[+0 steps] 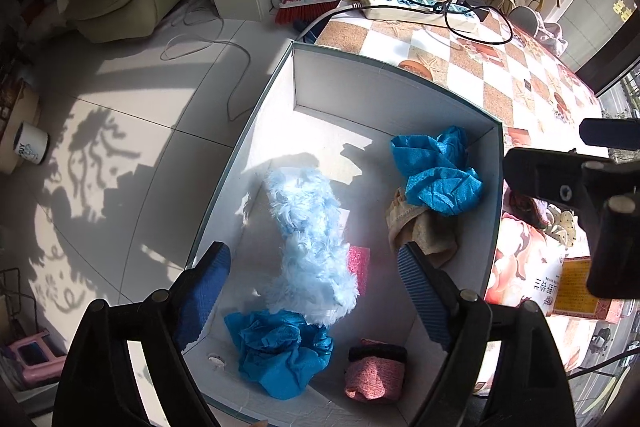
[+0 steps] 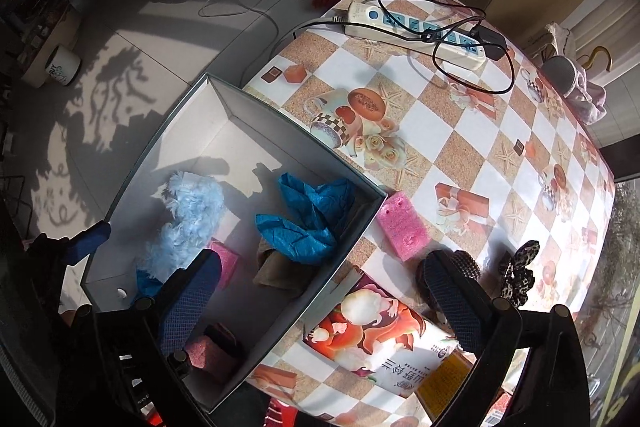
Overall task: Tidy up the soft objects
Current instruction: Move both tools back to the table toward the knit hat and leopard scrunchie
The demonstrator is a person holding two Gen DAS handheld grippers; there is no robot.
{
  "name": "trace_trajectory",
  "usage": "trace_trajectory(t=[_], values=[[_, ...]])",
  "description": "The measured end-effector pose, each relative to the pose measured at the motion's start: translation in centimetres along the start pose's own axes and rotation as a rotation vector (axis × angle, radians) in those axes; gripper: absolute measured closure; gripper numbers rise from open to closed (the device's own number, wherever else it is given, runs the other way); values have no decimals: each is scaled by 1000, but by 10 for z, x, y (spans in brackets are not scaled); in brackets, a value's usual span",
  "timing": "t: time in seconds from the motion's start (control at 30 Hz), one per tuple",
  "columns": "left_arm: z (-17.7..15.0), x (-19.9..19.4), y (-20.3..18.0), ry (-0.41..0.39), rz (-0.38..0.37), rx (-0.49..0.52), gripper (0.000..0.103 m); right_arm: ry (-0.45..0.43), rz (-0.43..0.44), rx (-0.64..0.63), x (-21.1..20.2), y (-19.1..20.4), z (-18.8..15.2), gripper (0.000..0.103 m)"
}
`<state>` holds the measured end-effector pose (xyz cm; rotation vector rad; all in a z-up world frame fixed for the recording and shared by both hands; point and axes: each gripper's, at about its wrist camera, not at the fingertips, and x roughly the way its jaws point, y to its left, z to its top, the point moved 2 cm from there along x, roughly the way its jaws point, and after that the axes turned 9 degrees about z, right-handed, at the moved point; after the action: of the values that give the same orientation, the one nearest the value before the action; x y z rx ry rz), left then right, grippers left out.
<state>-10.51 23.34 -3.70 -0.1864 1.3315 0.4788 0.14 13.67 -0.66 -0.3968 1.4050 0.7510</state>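
Sunlit desk: pink sponge (image 2: 403,225) lies just outside the box (image 2: 362,223) wall, ahead of the right gripper (image 2: 320,301), fingers wide and empty; left gripper (image 1: 314,279) gapes over the box.

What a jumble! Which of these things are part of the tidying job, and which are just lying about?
Part of the job:
white box
fluffy light-blue duster
crumpled blue cloths
pink sponge on the table
leopard-print hair tie
both grippers, left and right, open and empty

Just lying about:
power strip
printed packet
broom
mug on the floor

Fluffy pale-blue duster (image 1: 310,243), matt white cardboard box (image 1: 376,87), glossy tablecloth (image 2: 460,131), porous pink sponge (image 2: 402,225)
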Motion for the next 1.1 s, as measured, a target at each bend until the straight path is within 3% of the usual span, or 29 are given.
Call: trace_trajectory(t=[0.17, 0.4, 0.9, 1.1], values=[[1, 1, -5, 21, -55, 5, 14, 40, 40, 42, 1, -10, -5, 1], [3, -6, -22, 12, -81, 67, 14, 28, 45, 107, -11, -32, -14, 1], [13, -28, -69, -49, 9, 182, 13, -19, 58, 264, -45, -104, -50, 1], [24, -41, -98, -65, -12, 260, 13, -30, 81, 414, -71, -169, -76, 1]])
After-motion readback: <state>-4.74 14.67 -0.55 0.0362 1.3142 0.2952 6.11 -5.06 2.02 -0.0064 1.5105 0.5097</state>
